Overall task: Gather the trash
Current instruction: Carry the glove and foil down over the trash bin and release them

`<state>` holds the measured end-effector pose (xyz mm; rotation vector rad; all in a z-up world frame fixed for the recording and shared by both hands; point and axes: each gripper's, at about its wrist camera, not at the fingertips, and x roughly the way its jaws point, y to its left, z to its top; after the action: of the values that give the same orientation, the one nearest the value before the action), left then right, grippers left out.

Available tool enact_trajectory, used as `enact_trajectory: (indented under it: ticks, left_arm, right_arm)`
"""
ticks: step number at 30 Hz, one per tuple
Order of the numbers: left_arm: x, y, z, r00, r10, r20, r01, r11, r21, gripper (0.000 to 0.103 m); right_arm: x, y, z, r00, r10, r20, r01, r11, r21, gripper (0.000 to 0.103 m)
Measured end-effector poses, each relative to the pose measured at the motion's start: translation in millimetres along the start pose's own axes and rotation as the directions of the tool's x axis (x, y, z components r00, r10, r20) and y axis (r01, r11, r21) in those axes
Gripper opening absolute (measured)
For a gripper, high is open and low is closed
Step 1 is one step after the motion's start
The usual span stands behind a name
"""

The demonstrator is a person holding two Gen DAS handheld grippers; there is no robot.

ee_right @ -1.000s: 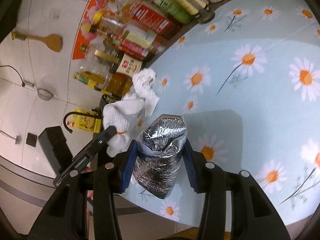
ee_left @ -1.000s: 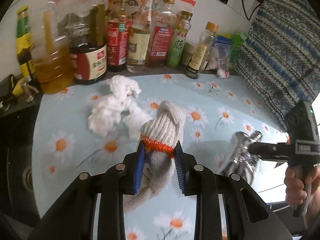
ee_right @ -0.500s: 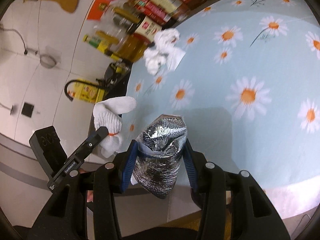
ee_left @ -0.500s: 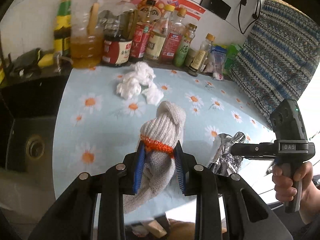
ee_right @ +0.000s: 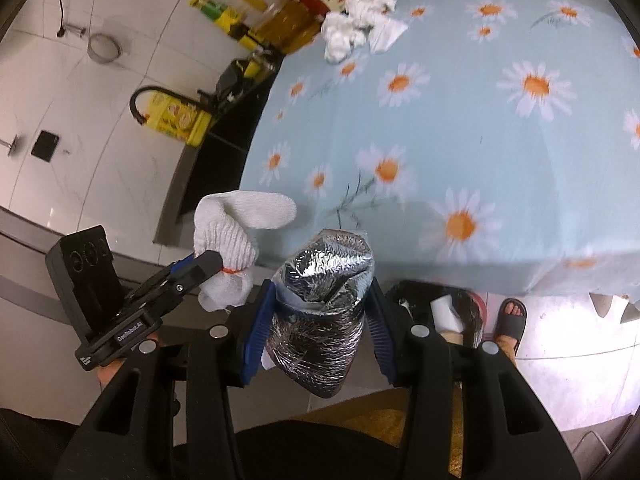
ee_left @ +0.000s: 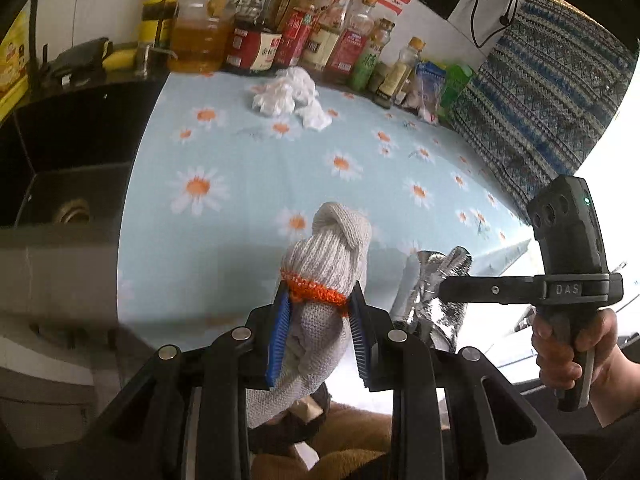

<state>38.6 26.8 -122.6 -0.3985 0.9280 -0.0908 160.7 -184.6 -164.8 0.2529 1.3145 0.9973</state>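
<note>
- Left hand-held gripper (ee_left: 318,334) is clenched on a grey knit glove (ee_left: 326,264) at its orange cuff band; the glove's long axis runs along the fingers, its knotted end pointing away toward the tabletop (ee_left: 248,184)
- Right hand-held gripper (ee_right: 316,320) grasps a crumpled silver foil bag (ee_right: 320,312) across its middle, the bag standing roughly upright between the blue pads
- Both loads hang at or just past the tabletop's near edge, side by side, the foil bag to the right of the glove
- A dark bin (ee_right: 436,312) with white scraps inside sits on the floor below that edge, just right of the right hand-held gripper and nearer to it than to the left one, so the drop probably lies down and rightward
- Far across the tabletop, crumpled white tissues (ee_left: 290,94) lie uncollected near the row of bottles (ee_left: 280,36)
</note>
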Motion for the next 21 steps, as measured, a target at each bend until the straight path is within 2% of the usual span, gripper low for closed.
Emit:
enact_trajectory:
  ticks: [3, 9, 13, 21]
  left_arm:
    - [-1, 1, -16, 0.999, -0.006, -0.032, 0.006, 1.000, 0.006, 0.027]
    - [5, 7, -47, 0.996, 0.000, -0.091, 0.000, 1.000, 0.000, 0.027]
    - [14, 15, -62, 0.993, 0.012, -0.121, -0.014, 1.000, -0.013, 0.027]
    - [47, 29, -94, 0.975, 0.027, -0.222, -0.030, 0.999, -0.010, 0.027]
  right_arm:
    - [11, 1, -12, 0.999, -0.029, -0.018, 0.029, 1.000, -0.007, 0.046]
    - [34, -6, -33, 0.998, -0.035, -0.049, 0.034, 0.999, -0.010, 0.046]
    - [52, -17, -44, 0.993, -0.085, -0.081, 0.084, 0.996, -0.013, 0.046]
    - [92, -53, -67, 0.975, -0.158, -0.154, 0.162, 0.987, 0.015, 0.047]
